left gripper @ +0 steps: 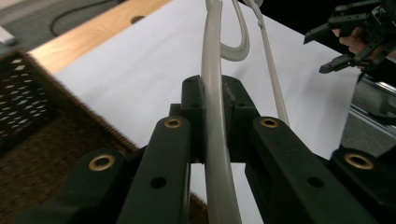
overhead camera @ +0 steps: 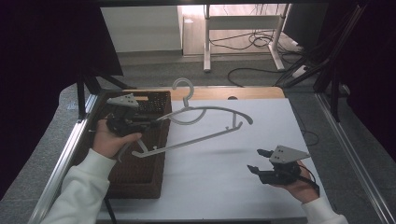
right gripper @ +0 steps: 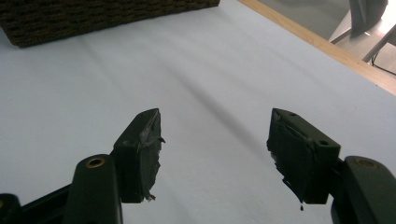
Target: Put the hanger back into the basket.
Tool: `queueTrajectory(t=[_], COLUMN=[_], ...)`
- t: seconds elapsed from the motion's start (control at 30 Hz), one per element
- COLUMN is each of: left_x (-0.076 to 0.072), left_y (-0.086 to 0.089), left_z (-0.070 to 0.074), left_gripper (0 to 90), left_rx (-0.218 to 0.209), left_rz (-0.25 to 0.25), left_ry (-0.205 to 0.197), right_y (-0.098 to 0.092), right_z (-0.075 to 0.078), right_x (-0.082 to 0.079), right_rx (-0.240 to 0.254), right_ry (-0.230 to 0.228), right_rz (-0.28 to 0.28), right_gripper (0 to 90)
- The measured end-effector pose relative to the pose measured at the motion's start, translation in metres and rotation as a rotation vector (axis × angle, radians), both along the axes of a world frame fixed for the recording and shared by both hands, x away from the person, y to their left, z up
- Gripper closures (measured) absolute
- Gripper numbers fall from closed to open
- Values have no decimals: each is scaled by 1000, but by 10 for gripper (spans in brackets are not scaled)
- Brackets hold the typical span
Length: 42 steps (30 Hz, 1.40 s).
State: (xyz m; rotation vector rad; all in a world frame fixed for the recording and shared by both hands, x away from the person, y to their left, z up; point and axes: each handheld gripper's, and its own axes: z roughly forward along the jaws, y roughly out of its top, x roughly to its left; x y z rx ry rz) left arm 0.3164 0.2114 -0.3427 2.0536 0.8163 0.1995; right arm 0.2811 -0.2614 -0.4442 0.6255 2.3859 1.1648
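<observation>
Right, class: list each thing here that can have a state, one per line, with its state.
Left gripper: shut on the hanger.
Right gripper: open, nothing between its jaws, above the white table cover.
Hanger: lifted, held over the basket's edge and the table.
Basket: upright on the table, open top.

White sleeves (overhead camera: 79, 186) on both forearms. Left gripper (left gripper: 212, 100) and right gripper (right gripper: 215, 149) black, brass-coloured rivets, grey three-cornered top plates (overhead camera: 288, 153), torn tape on pads (right gripper: 148, 154).

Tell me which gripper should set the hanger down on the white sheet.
Left, probably. The left gripper is shut on the hanger, held above the white sheet. The right gripper is open and holds nothing.
</observation>
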Motion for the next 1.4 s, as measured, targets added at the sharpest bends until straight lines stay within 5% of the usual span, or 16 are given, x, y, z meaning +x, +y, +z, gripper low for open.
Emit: queueTrajectory(t=[0.43,0.87,1.2,1.4], left_x=[-29,-49,-65,-81], left_y=[44,92,125,154], left_z=[6,-4,-14,-22], left_gripper=[818,819,819,818], left_rx=[-1,-48,-46,-44], left_rz=[155,264,362,460], left_ry=[-124,-133,-137,-145], right_y=[0,-3,-3,-3], right_z=[-8,-12,-15,-15], right_x=[3,6,8,10], right_rx=[-40,-51,-61,-60], right_ry=[0,12,16,16], right_rz=[-10,-20,-28,-34], right_gripper=[350,347,346,345])
